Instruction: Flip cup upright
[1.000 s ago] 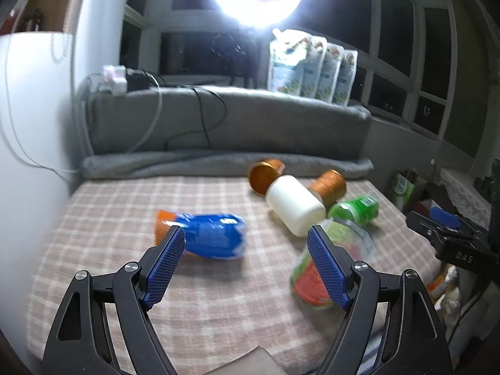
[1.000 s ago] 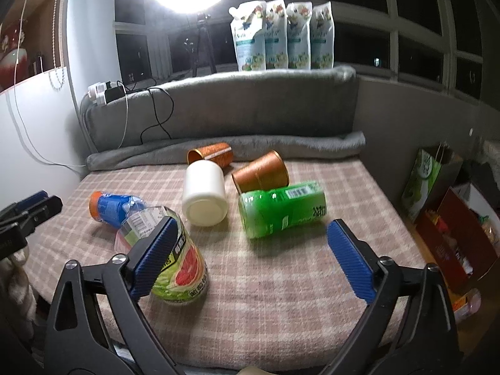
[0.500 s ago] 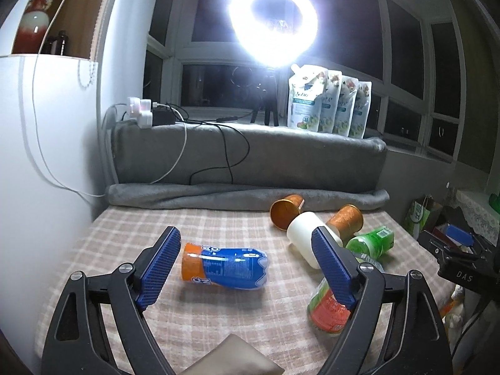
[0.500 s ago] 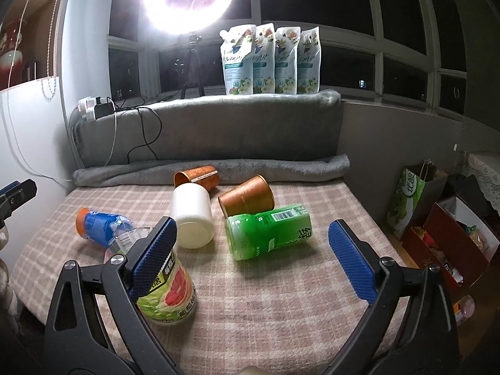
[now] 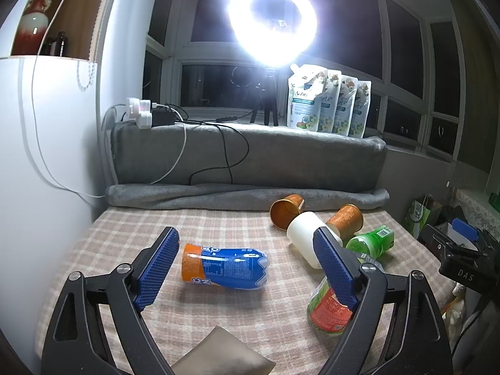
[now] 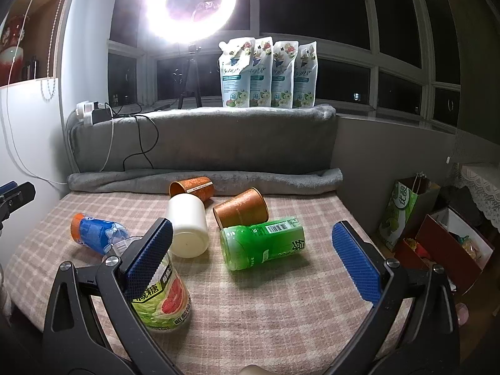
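On the checked cloth-covered desk (image 6: 281, 297), three cups lie tipped: white plastic cup (image 6: 188, 225) between two copper-patterned paper cups (image 6: 241, 207). Both grippers' jaws stand apart, empty.

My fingers (image 5: 334, 268): blue pads, fine rubbery grid texture, matt; frames black matt plastic with bright metal screw heads.

Checked cloth (image 6: 281, 306) on the worktop: woven, soft, matt. Grey blanket (image 6: 206, 143) behind: fleecy, dull.

White cup (image 6: 187, 225): smooth, faint sheen, looks plastic.

Two copper cups (image 6: 240, 207), (image 6: 192, 186): paper-like, patterned, slight metallic sheen.

Green bottle (image 6: 262, 242): glossy clear plastic, film label.

Blue bottle (image 5: 223, 268): crinkled shiny plastic wrap, orange cap.

Grapefruit bottle (image 6: 162, 300): glossy printed sleeve.

Pouches (image 6: 268, 75) on the sill: smooth glossy plastic film.
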Motion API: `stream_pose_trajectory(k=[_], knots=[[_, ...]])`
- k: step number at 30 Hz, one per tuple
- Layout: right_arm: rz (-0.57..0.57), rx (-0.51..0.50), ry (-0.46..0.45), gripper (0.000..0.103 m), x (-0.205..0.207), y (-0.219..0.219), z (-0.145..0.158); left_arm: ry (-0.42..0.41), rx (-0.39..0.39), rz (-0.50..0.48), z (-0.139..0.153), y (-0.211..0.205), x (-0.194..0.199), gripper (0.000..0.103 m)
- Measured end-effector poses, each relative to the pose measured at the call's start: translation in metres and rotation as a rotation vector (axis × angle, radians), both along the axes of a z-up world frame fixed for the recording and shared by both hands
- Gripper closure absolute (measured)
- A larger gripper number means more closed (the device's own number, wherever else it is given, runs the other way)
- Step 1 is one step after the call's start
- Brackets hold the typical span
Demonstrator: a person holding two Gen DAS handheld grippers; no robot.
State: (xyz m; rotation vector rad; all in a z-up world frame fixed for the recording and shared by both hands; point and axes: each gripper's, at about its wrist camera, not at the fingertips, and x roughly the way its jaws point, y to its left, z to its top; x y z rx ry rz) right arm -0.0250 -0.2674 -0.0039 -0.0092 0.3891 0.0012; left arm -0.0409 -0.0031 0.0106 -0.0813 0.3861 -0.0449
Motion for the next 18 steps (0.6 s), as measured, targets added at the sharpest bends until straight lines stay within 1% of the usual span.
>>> stream_pose_trajectory(k=[18], knots=[[0.0, -0.002, 0.002, 0.0, 0.0008, -0.001, 0.0001, 0.013, -0.009, -0.005, -0.001, 0.0003, 0.0031, 0.015]])
